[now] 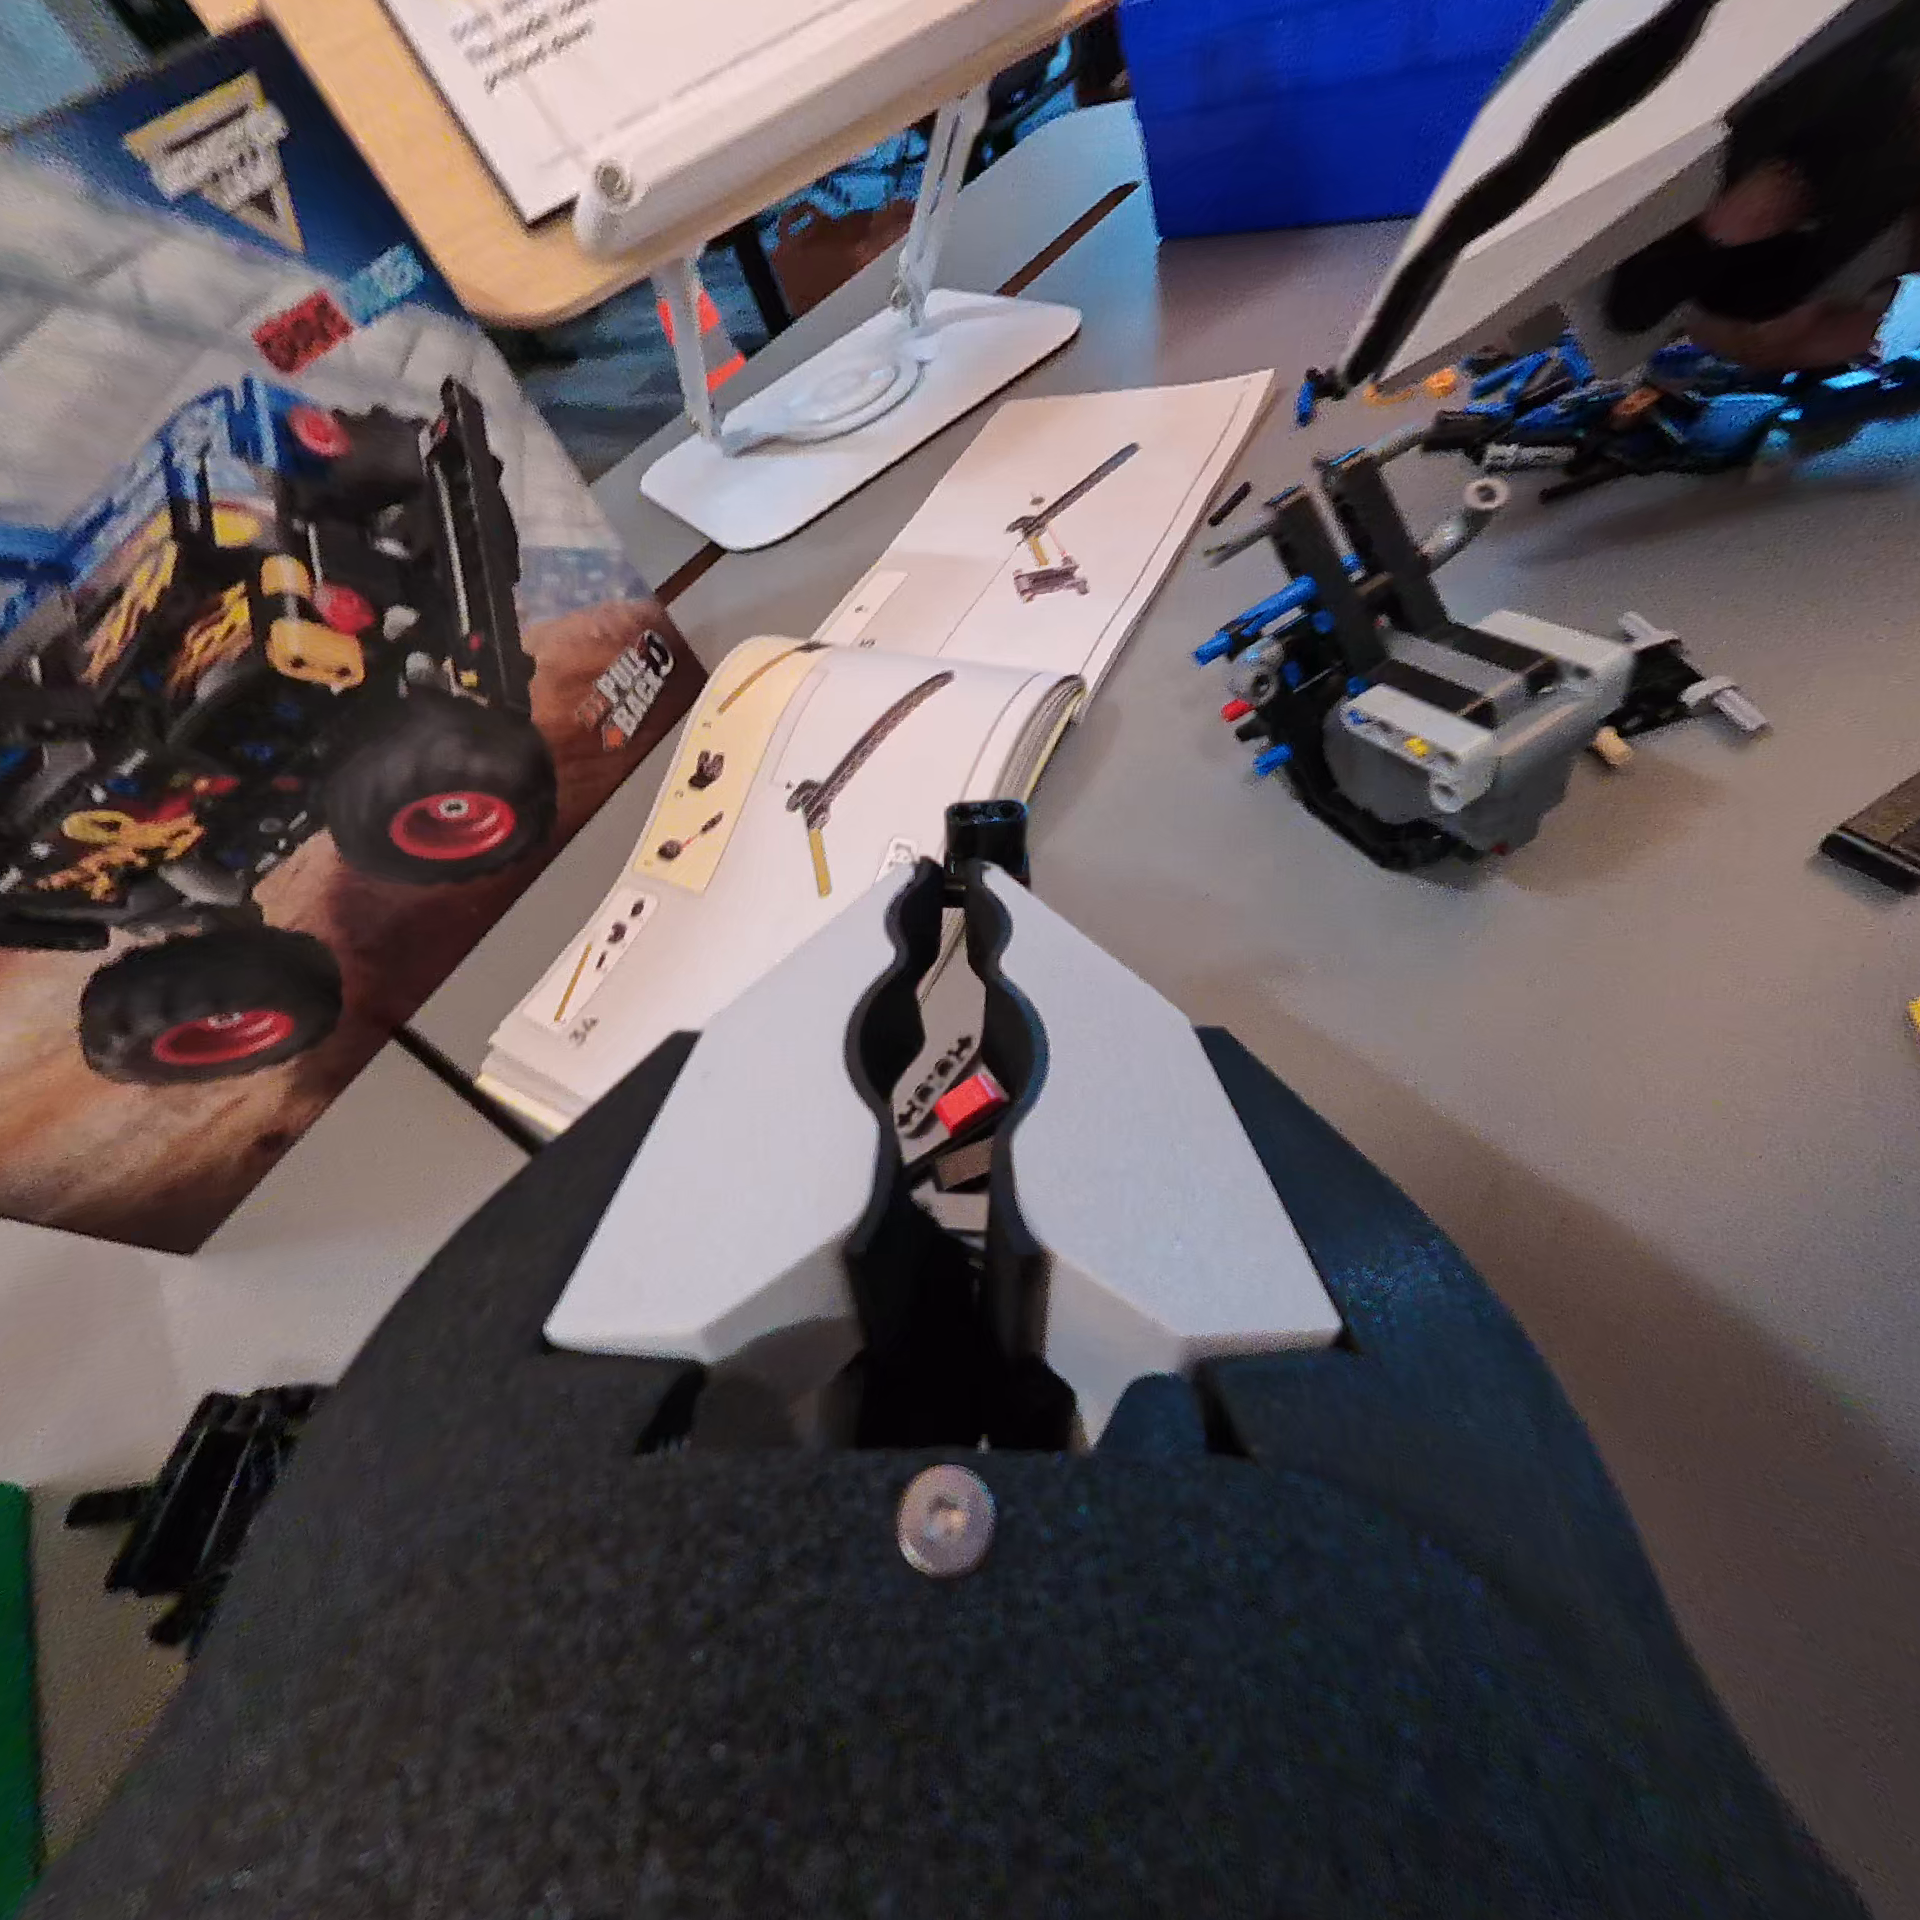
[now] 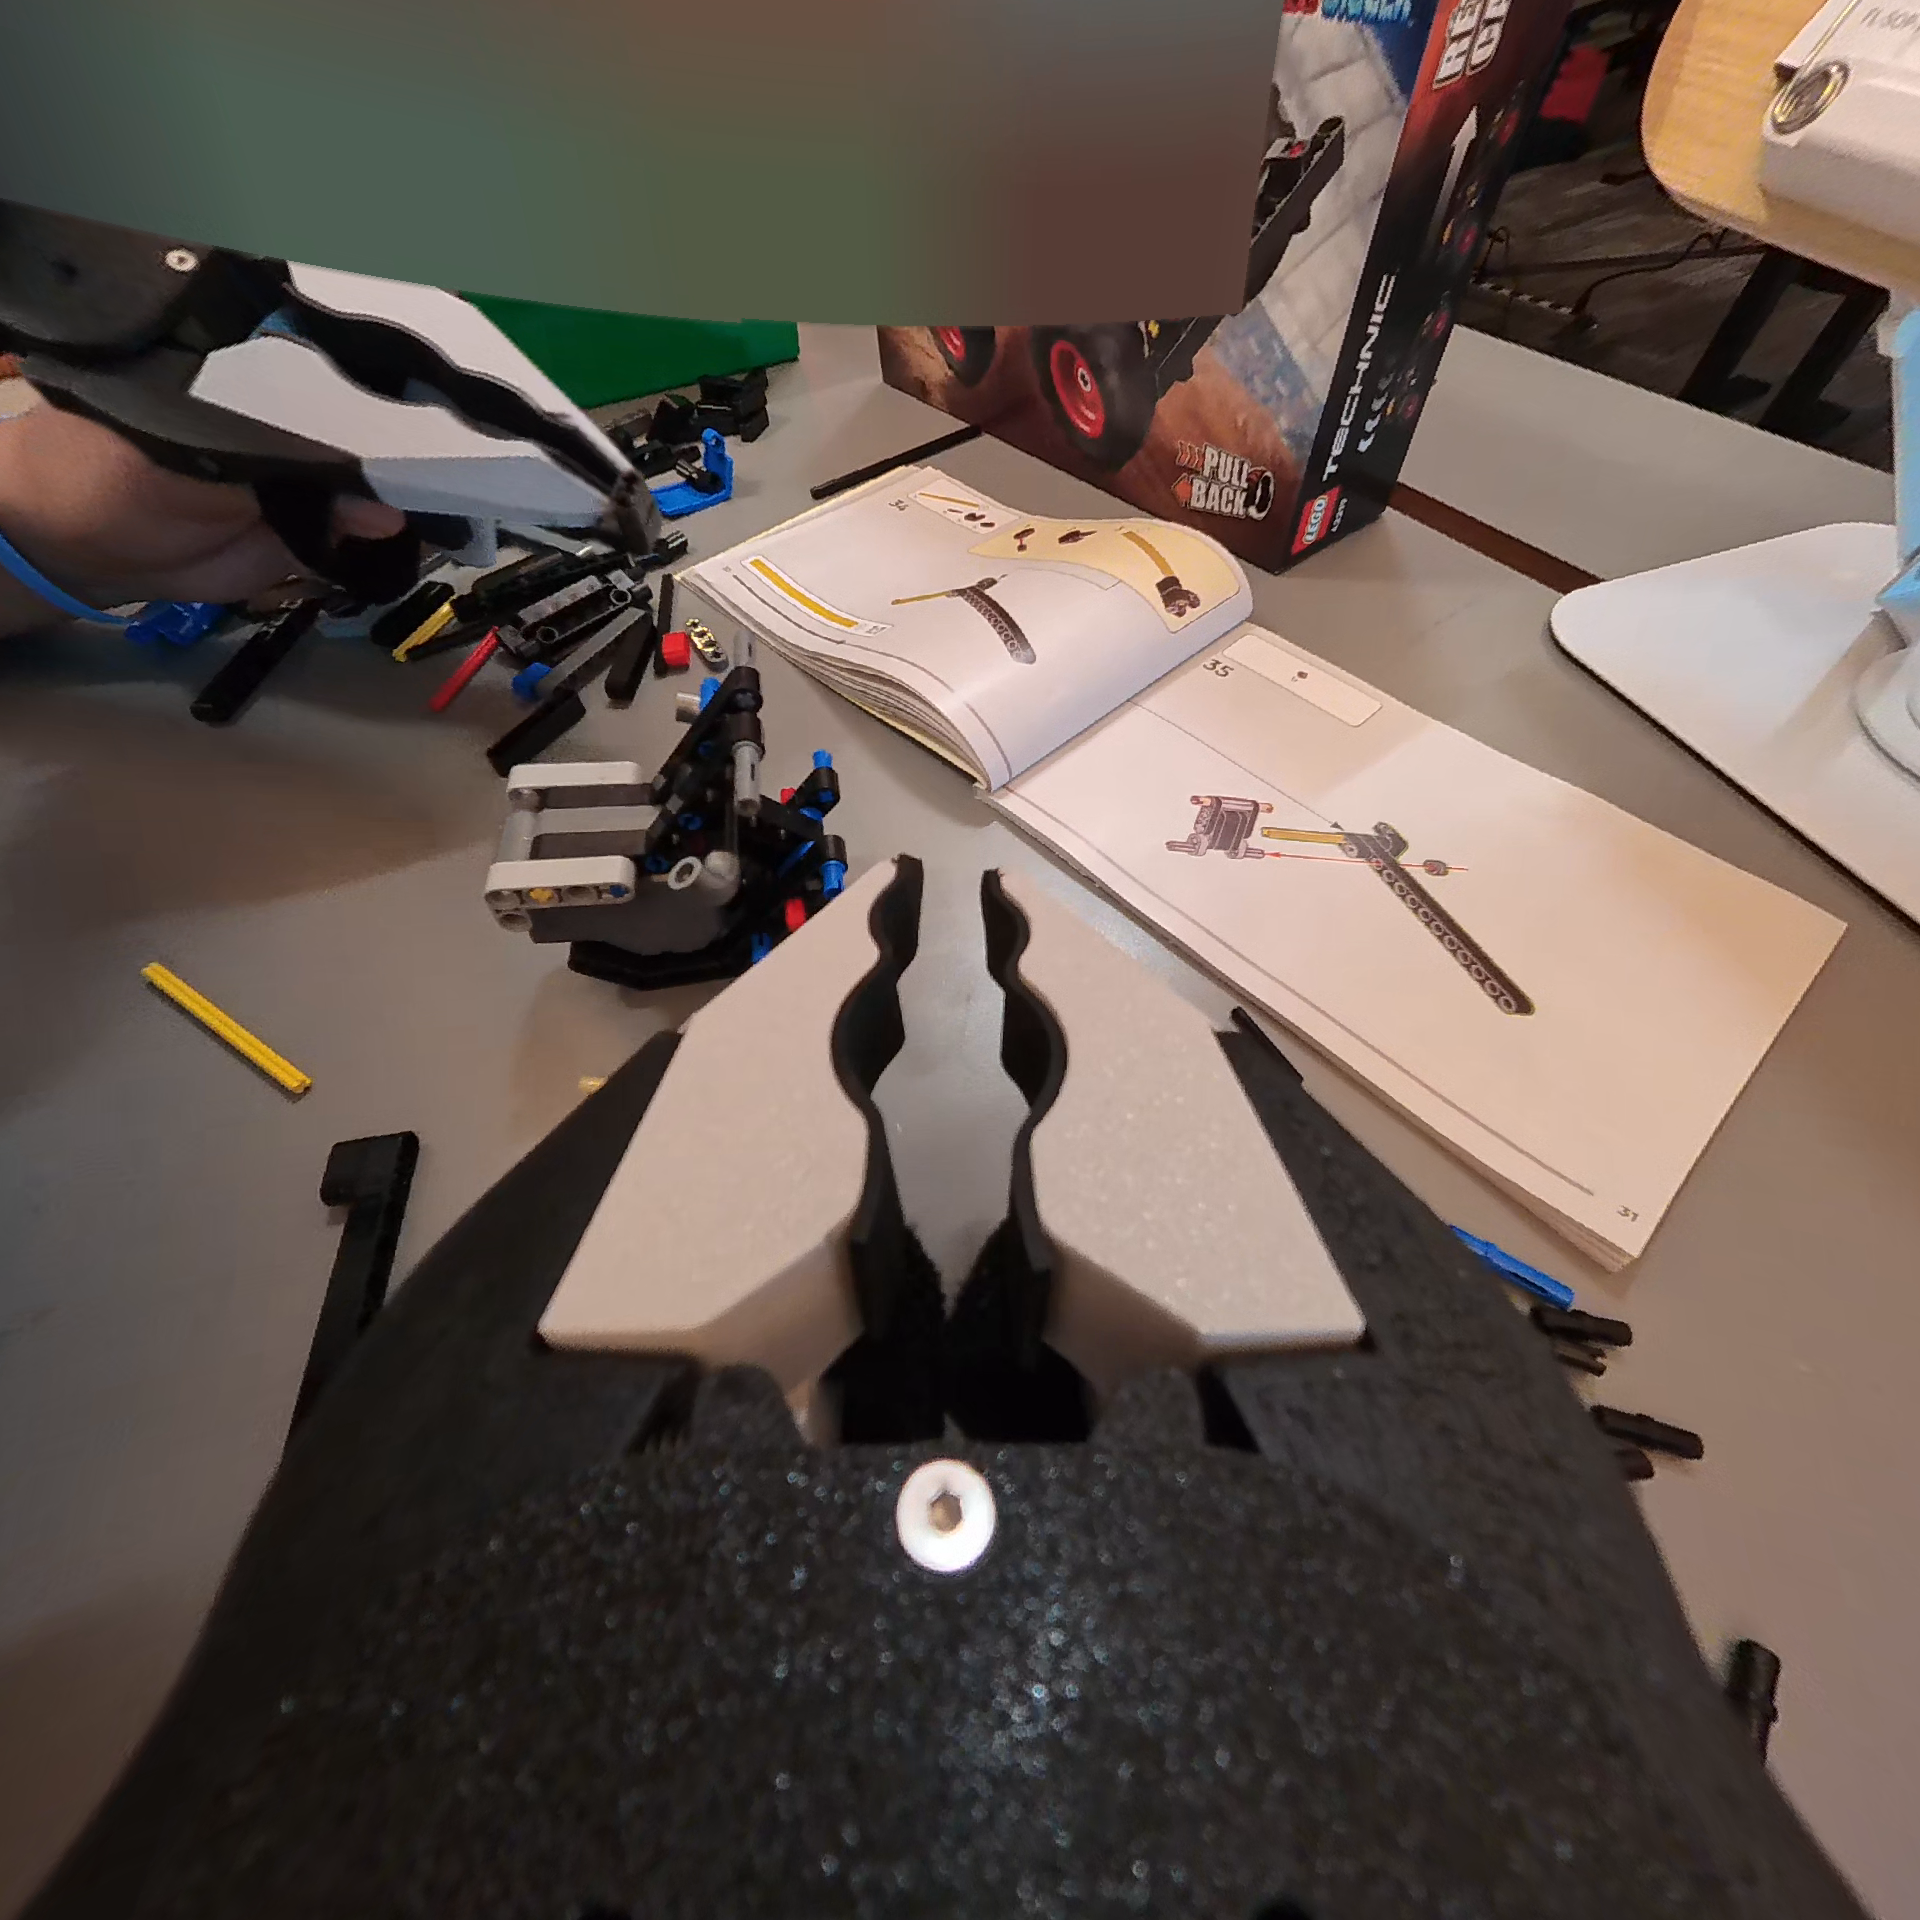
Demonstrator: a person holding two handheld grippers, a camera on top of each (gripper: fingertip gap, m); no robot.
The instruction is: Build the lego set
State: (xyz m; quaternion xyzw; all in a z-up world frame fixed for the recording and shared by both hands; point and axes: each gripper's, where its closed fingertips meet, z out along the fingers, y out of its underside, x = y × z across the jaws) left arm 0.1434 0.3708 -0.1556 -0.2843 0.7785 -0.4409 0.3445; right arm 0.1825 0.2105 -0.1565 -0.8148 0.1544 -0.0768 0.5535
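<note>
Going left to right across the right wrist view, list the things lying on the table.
Thin yellow axle rod → grey-and-black partly built model → open white instruction booklet → flat white stand base.

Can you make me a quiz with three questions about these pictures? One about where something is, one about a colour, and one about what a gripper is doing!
1. Where is the thin yellow plastic rod?
A. On the open paper booklet
B. On the bare grey table, left of the half-built grey-and-black Lego model in the right wrist view
C. On top of that model

2. What colour is the small Lego piece pinched in the left gripper?
A. Black
B. Red
C. Yellow

3. What is the right gripper doing?
A. Shut on the rod
B. Open and empty
C. Shut on a page

Answers:
1 B: the rod lies alone on the table, apart from the open paper booklet.
2 A: the piece at the tips is black.
3 B: bare table shows between its fingers.
</note>
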